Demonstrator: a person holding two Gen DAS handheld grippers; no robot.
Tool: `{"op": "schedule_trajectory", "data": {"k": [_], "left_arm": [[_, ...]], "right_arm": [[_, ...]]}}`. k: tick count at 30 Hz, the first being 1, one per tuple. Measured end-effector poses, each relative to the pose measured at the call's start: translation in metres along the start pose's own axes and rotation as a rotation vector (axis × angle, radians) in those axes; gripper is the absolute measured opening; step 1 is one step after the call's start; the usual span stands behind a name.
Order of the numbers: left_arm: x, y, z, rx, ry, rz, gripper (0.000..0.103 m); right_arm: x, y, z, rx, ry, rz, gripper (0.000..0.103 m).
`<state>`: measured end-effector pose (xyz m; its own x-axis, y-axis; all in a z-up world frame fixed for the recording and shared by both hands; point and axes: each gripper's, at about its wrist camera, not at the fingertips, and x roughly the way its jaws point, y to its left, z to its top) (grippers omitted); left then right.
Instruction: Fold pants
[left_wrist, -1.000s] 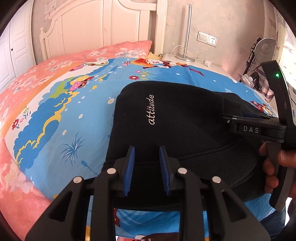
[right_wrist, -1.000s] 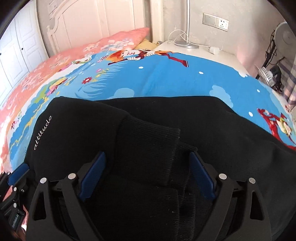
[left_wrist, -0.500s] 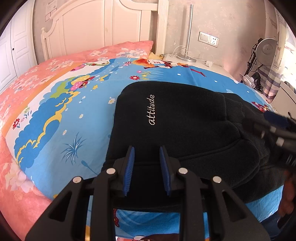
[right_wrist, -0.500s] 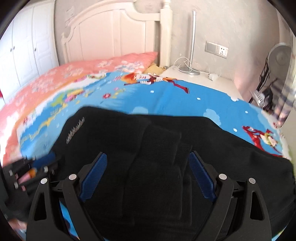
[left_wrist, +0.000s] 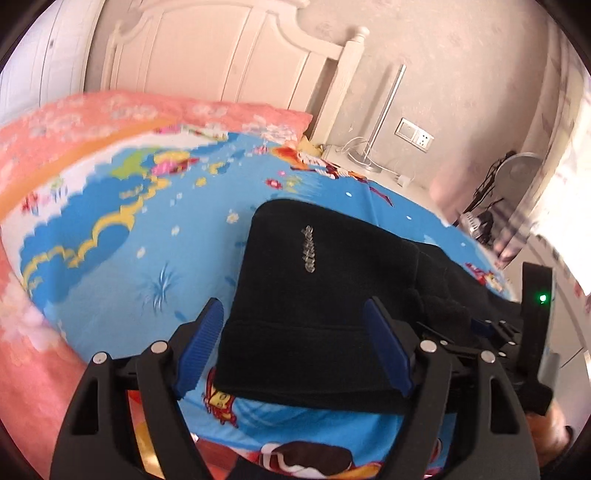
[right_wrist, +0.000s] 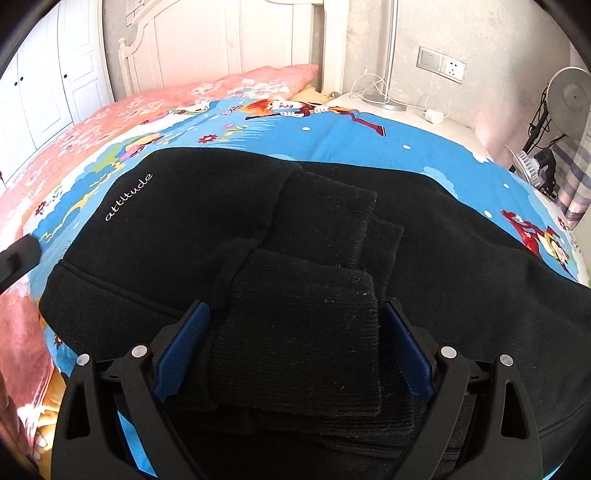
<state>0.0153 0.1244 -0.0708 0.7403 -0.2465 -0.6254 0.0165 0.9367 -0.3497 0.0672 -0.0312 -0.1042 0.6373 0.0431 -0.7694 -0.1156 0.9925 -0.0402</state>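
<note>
- Left wrist view: the left gripper (left_wrist: 295, 343) had gone from a narrow pinch half a second back to jaws spread wide, with nothing between the blue pads (left_wrist: 388, 347). It looked like it had just let go and lifted off a bit, and the whole frame was motion-blurred
- The pants (left_wrist: 314, 295) sat on the cartoon bedsheet (left_wrist: 110, 236) near the front edge of the bed, waistband end toward the camera, white logo (left_wrist: 307, 249) too smeared to read here
- The right gripper (left_wrist: 495, 332) showed at the right edge of this view, low beside the pants with its green light on. A second ago it was up over the fabric
- Right wrist view: that gripper (right_wrist: 293, 350) was spread wide too, holding nothing, its pads either side of the ribbed cuffs (right_wrist: 303, 325). The cuffs lay stacked on top of the folded body, so I'd say the leg fold was down and both tools had released it
- The "attitude" lettering (right_wrist: 128, 196) was sharp here, far left on the pants. The left tool only peeked in at the left edge
- Room-wise: lots of open sheet beyond and left of the pants toward the pink pillow (right_wrist: 229, 86) and headboard (right_wrist: 221, 37). The near edge was the tight one, the pants ended close to where the bed drops off
- Right side had the nightstand (right_wrist: 406, 114) and fan (right_wrist: 569, 96), well apart from the pants. My guess is one more fold away from the near edge was the safe direction
</note>
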Motion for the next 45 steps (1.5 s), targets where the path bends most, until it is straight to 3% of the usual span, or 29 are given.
{"op": "schedule_trajectory", "data": {"k": [5, 10, 19, 25, 28, 32, 39, 42, 45], "left_arm": [[0.007, 0.043, -0.007, -0.174, 0.054, -0.161, 0.075], [0.026, 0.066, -0.013, -0.302, 0.125, -0.260, 0.072], [0.044, 0.067, -0.018, -0.294, 0.175, -0.323, 0.064], [0.041, 0.078, -0.014, -0.353, 0.199, -0.404, 0.041], [0.033, 0.071, -0.010, -0.325, 0.184, -0.418, 0.038], [0.030, 0.076, -0.008, -0.389, 0.169, -0.486, 0.039], [0.043, 0.086, -0.016, -0.488, 0.210, -0.474, 0.062], [0.050, 0.088, -0.019, -0.524, 0.231, -0.486, 0.062], [0.052, 0.078, -0.018, -0.474, 0.249, -0.442, 0.060]], "right_arm": [[0.002, -0.007, -0.001, 0.028, 0.016, 0.030, 0.092], [0.002, -0.007, -0.001, 0.030, 0.015, 0.033, 0.092], [0.003, -0.009, -0.002, 0.033, 0.012, 0.041, 0.092], [0.003, -0.009, -0.002, 0.036, 0.011, 0.046, 0.092], [0.003, -0.010, -0.002, 0.036, 0.011, 0.047, 0.092], [0.003, -0.009, -0.002, 0.037, 0.011, 0.046, 0.092], [0.004, -0.010, -0.002, 0.038, 0.015, 0.054, 0.092], [0.005, -0.011, -0.003, 0.038, 0.015, 0.058, 0.092], [0.005, -0.011, -0.003, 0.042, 0.016, 0.061, 0.092]]}}
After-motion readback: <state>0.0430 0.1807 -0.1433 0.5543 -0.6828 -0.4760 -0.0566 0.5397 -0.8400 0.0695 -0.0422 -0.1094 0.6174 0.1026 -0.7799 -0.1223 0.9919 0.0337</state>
